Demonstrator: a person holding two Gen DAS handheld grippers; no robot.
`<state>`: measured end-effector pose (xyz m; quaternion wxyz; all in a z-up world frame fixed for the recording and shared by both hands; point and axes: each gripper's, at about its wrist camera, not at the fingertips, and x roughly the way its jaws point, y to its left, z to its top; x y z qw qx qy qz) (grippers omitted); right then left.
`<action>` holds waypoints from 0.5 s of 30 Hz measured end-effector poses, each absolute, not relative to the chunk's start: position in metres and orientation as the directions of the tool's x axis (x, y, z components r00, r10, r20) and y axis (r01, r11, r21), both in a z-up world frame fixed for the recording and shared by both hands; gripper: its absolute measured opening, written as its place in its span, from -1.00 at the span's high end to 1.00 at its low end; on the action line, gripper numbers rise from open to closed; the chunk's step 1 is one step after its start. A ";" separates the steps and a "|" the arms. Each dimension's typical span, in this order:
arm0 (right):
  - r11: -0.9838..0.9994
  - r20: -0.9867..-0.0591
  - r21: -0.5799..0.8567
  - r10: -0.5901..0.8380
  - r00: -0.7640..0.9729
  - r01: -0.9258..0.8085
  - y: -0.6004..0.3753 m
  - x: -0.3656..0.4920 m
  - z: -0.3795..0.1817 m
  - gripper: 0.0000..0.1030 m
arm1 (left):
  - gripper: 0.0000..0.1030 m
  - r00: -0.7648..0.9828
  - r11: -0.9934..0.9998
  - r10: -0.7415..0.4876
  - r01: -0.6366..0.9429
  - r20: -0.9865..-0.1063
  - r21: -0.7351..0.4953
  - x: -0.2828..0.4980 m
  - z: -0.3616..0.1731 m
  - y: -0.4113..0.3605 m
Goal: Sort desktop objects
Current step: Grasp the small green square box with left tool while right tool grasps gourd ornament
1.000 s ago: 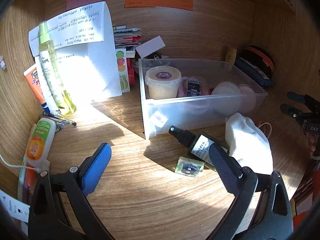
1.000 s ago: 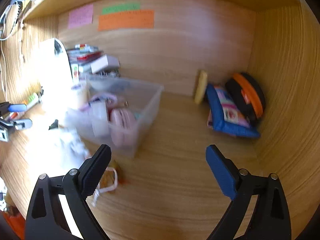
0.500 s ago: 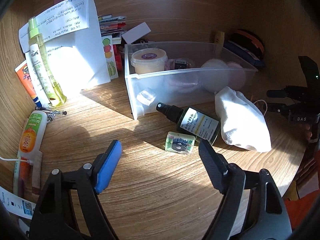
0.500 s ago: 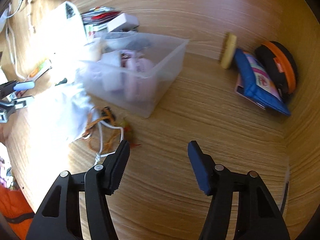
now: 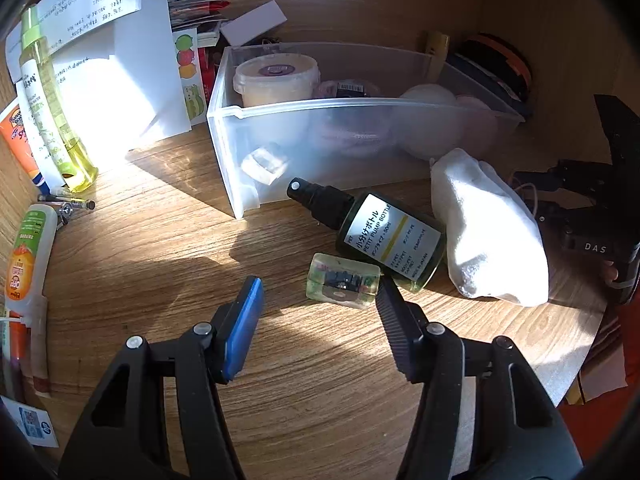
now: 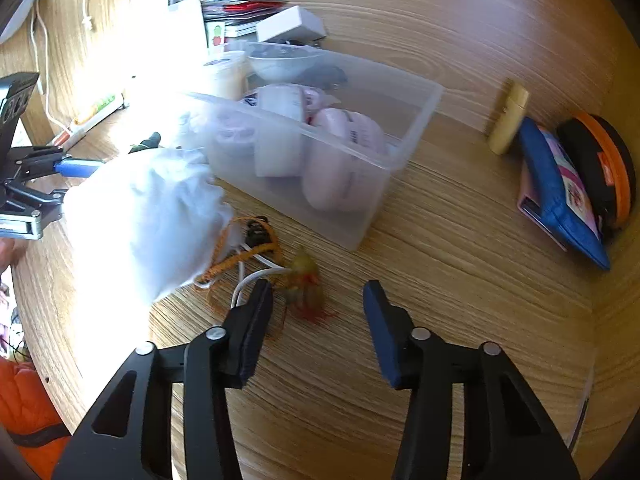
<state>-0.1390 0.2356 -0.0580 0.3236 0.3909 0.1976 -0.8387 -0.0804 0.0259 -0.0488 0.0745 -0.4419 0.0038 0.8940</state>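
In the left wrist view a small clear resin block (image 5: 342, 286) lies on the wooden desk beside a dark green pump bottle (image 5: 392, 236). My left gripper (image 5: 320, 300) hovers low over the desk, jaws closing. The block sits between the fingertips, close to the right finger, and the pads are not pressing it. In the right wrist view a yellow-red tassel (image 6: 306, 284) on orange and white cords (image 6: 248, 256) trails from a white pouch (image 6: 148, 216). My right gripper (image 6: 318, 300) has its jaws closing around the tassel without touching it.
A clear plastic bin (image 5: 248, 152) holding a tub and pink items stands behind. Tubes and a spray bottle (image 5: 52, 112) line the left wall beside a paper sheet. A blue pouch (image 6: 560, 196) and a black-orange case (image 6: 604, 168) lean at the right.
Both grippers have sunk toward the desk and tilted down, and their jaws have narrowed. The block now sits by the left fingertips. The right gripper has come up to the tassel.
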 end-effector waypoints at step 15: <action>-0.785 -0.792 0.078 -0.423 -0.439 0.615 0.261 -0.156 -0.060 0.66 | 0.36 -0.595 -0.985 0.168 -0.122 -0.786 -0.119 -0.087 -0.046 0.017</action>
